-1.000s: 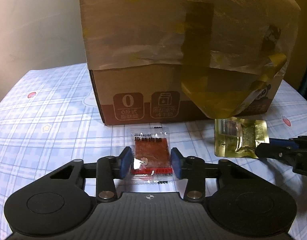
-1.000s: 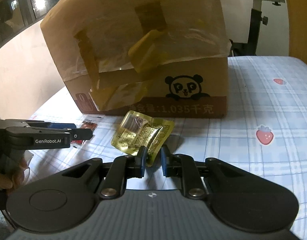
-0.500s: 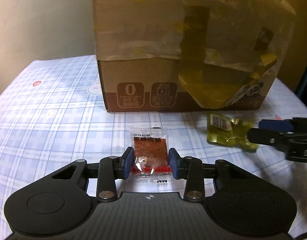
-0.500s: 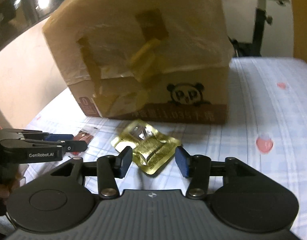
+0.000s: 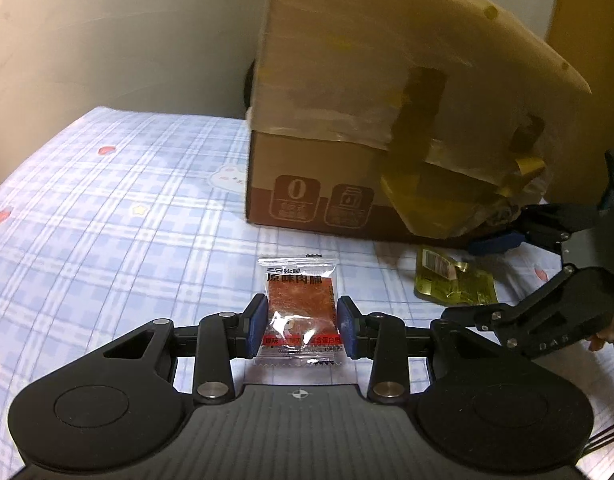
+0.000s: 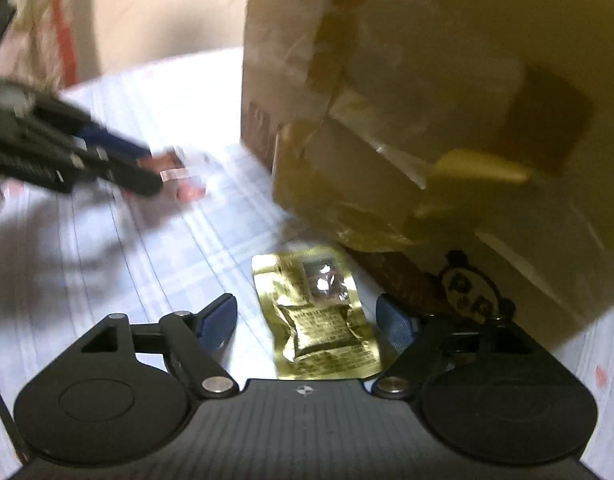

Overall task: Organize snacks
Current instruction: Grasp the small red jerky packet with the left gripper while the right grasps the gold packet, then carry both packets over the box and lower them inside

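Snacks lie on our checked tablecloth (image 5: 107, 216) before the big cardboard box (image 5: 387, 120). Our left gripper (image 5: 300, 330) clamps the red jerky packet (image 5: 299, 312); our right gripper (image 6: 307, 326), jaws opening, straddles the loose gold packet (image 6: 319, 320).

I'm looking at a table (image 5: 107, 216) under a blue-and-white checked cloth printed with strawberries. A taped cardboard box (image 5: 347, 184) stands on it, and a gold foil snack packet (image 6: 319, 312) lies flat just beside the box's base.
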`<state>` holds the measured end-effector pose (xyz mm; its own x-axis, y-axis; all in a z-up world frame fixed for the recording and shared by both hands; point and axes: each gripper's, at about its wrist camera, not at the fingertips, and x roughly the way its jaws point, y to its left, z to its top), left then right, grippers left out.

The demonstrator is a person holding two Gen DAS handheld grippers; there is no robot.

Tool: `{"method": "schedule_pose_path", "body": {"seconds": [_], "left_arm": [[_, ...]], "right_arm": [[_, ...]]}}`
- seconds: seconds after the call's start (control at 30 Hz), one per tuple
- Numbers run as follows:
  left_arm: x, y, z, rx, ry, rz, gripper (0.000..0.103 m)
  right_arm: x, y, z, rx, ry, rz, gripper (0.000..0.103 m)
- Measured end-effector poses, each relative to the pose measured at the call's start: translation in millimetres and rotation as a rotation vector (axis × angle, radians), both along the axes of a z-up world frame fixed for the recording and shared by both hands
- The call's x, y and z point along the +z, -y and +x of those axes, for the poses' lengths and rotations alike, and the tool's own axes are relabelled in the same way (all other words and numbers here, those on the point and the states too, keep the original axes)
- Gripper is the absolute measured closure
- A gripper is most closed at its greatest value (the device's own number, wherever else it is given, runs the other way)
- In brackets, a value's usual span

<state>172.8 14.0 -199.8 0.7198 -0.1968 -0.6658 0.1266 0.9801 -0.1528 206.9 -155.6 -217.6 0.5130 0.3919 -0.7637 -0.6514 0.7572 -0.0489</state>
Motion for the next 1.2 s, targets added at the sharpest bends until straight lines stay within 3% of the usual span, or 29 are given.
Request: {"method": "schedule_pose_path", "body": {"seconds": [0.1, 0.17, 0.27, 0.37, 0.57, 0.67, 0.97, 1.2], "left_arm": [[-1, -2, -3, 0.01, 0.0, -0.012, 0.063], [0, -2, -4, 0.009, 0.001, -0.012, 0.063], [1, -2, -4, 0.001, 0.002, -0.012, 0.063], [0, 2, -3, -0.012, -0.003, -0.01, 0.063], [9, 5, -4, -0.033, -0.018, -0.028, 0.063], [18, 10, -6, -0.061, -0.004, -0.016, 0.063], [31, 18, -17, -0.105, 0.029, 0.0, 0.063], [58, 21, -25, -0.137, 0.098, -0.006, 0.063]], "right_arm": [[-3, 7, 13, -0.009, -0.068, 0.033, 0.019], [-5, 15, 20, -0.025, -0.125, 0.085, 0.024], [-7, 25, 18, -0.059, -0.11, 0.109, 0.036], [-7, 29, 11, -0.106, -0.097, 0.121, 0.042], [-4, 29, -21, -0.321, -0.053, 0.201, 0.05], [-5, 28, -39, -0.41, -0.054, 0.281, 0.052], [3, 38, -81, -0.485, -0.072, 0.389, 0.052], [35, 62, -113, -0.571, 0.014, 0.535, 0.052]]}}
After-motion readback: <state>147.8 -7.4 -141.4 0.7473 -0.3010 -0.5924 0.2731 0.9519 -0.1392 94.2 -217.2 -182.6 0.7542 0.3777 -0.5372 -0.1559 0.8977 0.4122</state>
